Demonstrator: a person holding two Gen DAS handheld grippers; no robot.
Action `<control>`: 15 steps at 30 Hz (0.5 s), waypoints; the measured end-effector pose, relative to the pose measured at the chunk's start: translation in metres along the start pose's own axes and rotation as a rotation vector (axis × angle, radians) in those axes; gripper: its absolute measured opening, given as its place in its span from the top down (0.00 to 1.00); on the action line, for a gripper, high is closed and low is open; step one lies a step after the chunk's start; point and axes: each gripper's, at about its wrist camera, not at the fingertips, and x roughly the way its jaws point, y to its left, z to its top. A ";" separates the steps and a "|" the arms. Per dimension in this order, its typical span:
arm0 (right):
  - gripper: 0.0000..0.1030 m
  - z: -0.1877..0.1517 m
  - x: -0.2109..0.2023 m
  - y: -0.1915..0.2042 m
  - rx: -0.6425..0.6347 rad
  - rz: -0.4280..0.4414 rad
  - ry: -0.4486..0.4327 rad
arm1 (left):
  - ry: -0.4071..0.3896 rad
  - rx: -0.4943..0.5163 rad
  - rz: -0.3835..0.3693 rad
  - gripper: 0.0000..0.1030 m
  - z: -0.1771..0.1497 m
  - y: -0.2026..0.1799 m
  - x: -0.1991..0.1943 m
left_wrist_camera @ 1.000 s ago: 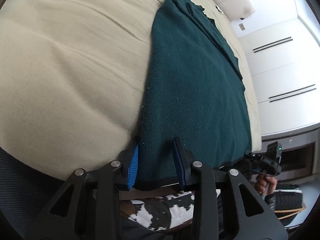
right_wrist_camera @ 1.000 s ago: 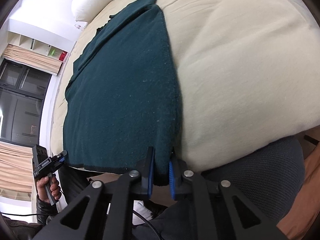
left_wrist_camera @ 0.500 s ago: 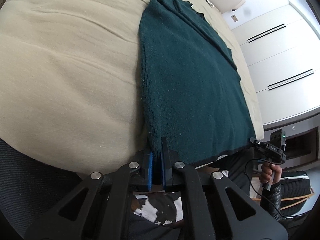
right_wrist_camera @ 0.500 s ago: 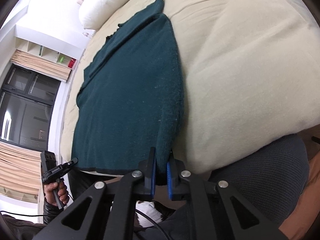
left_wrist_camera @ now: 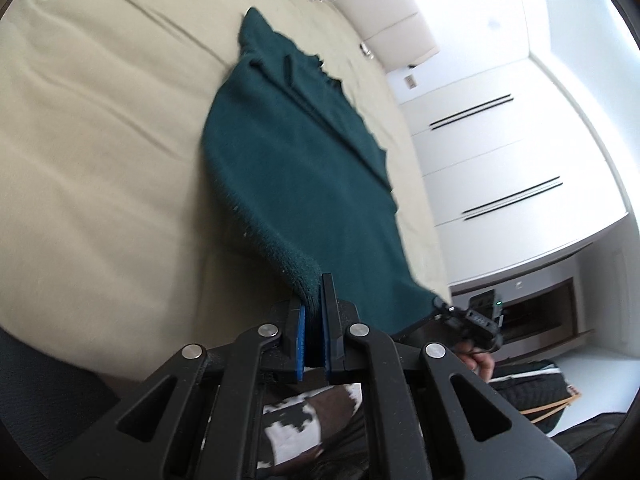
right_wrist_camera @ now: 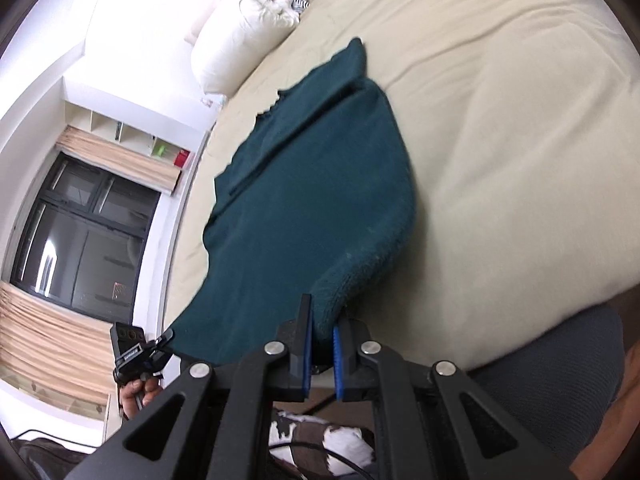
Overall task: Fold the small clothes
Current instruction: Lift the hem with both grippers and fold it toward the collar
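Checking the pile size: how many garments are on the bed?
1: a dark green garment lies on the beige bed, near corners pinched by the left tool and right tool. None hidden that I see.

Motion-blurred green garment (left_wrist_camera: 304, 184) edges; near corners hidden between clamping fingers (right_wrist_camera: 306, 340).

In front of me a bed (left_wrist_camera: 100, 160) with a cream cover fills most of both views. A white pillow (right_wrist_camera: 240, 28) lies at its far end, against a padded cream headboard (left_wrist_camera: 384, 12). To my right stands a white wardrobe (left_wrist_camera: 500, 160) with dark bar handles. To my left are a dark-framed window (right_wrist_camera: 80, 232), beige blinds (right_wrist_camera: 44, 336) and open wall shelves (right_wrist_camera: 120, 132). Daylight brightens the white walls.
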 end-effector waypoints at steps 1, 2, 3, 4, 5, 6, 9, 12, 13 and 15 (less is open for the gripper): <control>0.92 0.003 0.001 0.001 0.000 0.001 -0.002 | -0.007 -0.004 -0.017 0.96 0.002 -0.001 0.000; 0.92 0.006 0.003 0.003 -0.003 0.000 -0.005 | -0.016 -0.008 -0.032 0.96 0.004 -0.003 -0.001; 0.92 0.010 0.003 0.005 -0.004 0.001 -0.009 | -0.023 -0.016 -0.046 0.96 0.008 -0.005 0.001; 0.92 0.015 0.005 0.008 -0.002 0.010 -0.014 | -0.030 -0.028 -0.069 0.96 0.014 -0.005 0.002; 0.92 0.018 0.004 0.009 -0.003 0.018 -0.018 | -0.037 -0.034 -0.085 0.96 0.021 -0.006 0.003; 0.92 0.023 0.006 0.012 -0.006 0.025 -0.026 | -0.048 -0.037 -0.098 0.96 0.028 -0.008 0.005; 0.92 0.042 0.011 0.022 -0.011 0.053 -0.046 | -0.073 -0.041 -0.122 0.96 0.049 -0.013 0.011; 0.92 0.062 0.017 0.036 -0.035 0.071 -0.055 | -0.106 -0.046 -0.129 0.96 0.080 -0.017 0.018; 0.92 0.070 0.020 0.040 -0.041 0.077 -0.058 | -0.116 -0.052 -0.134 0.96 0.090 -0.016 0.020; 0.92 0.088 0.027 0.048 -0.044 0.092 -0.069 | -0.133 -0.065 -0.149 0.96 0.111 -0.016 0.025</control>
